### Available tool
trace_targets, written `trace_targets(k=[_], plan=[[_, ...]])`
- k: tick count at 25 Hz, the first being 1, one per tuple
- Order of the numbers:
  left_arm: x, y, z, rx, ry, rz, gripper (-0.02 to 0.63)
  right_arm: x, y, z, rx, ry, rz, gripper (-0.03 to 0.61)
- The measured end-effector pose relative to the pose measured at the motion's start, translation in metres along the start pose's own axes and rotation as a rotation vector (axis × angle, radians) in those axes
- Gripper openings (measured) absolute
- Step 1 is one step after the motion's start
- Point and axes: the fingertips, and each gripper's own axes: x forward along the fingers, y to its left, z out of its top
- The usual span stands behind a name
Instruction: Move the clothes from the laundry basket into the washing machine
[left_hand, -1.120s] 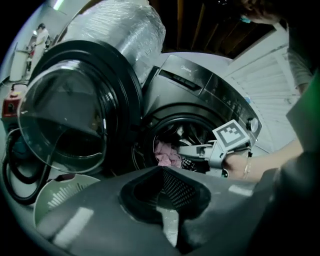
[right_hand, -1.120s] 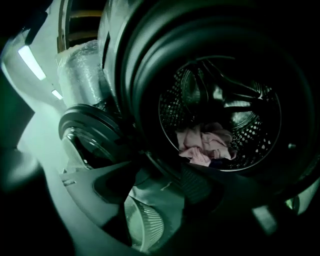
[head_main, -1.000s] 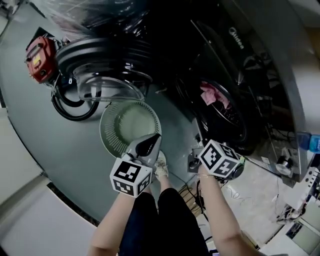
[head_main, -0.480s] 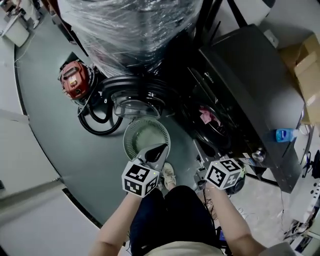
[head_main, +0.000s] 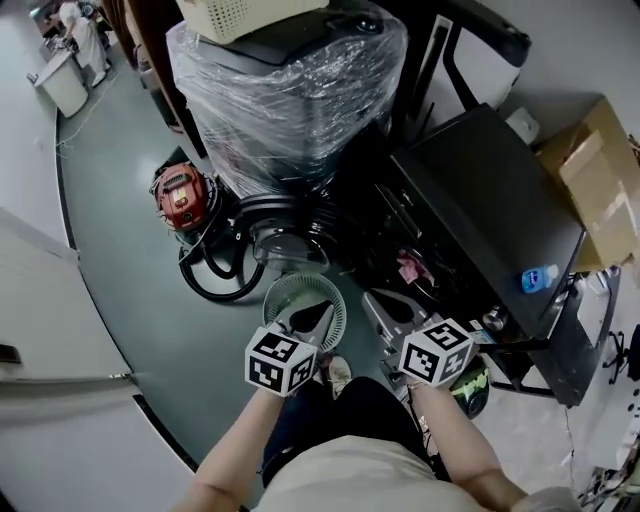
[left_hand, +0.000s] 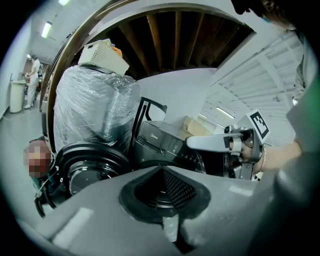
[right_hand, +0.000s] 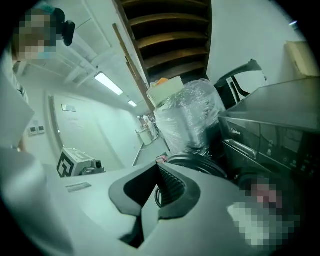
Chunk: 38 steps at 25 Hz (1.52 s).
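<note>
I have straightened up, and the head view takes in far more than a second ago. The washing machine (head_main: 480, 200) and the green laundry basket (head_main: 285, 295) have shrunk and slid down toward me, and the pink cloth (head_main: 410, 268) in the drum looks much smaller. The plastic-wrapped appliance (head_main: 290, 90) and the cardboard box (head_main: 590, 180) have come into full sight, and the red vacuum cleaner (head_main: 182, 195) has drifted toward the middle. The jaws of my right gripper (head_main: 372, 300) now show ahead of its cube, pointing toward the machine's front.

Grey left gripper (head_main: 326, 309), right gripper (head_main: 369, 298), marker cubes (head_main: 280, 362), dark trousers (head_main: 345, 412), beige top (head_main: 350, 482)
</note>
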Motion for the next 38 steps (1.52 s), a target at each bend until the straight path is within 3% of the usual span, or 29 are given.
trace_targets(k=[4, 13, 22, 31, 38], plan=[[-0.021, -0.01, 0.03, 0.016, -0.044, 0.004, 0.002, -0.007, 0.026, 0.028, -0.054, -0.043, 0.05, 0.028], [-0.031, -0.042, 0.052, 0.077, -0.087, -0.038, 0.002, -0.023, 0.057, 0.06, -0.177, -0.105, 0.082, 0.028], [-0.034, -0.051, 0.063, 0.098, -0.129, -0.006, 0.002, -0.032, 0.054, 0.069, -0.224, -0.12, 0.077, 0.028], [-0.033, -0.038, 0.066, 0.086, -0.126, 0.03, 0.002, -0.028, 0.049, 0.064, -0.226, -0.081, 0.085, 0.028], [-0.038, -0.03, 0.066, 0.067, -0.125, 0.041, 0.002, -0.023, 0.06, 0.068, -0.321, -0.002, 0.14, 0.028]])
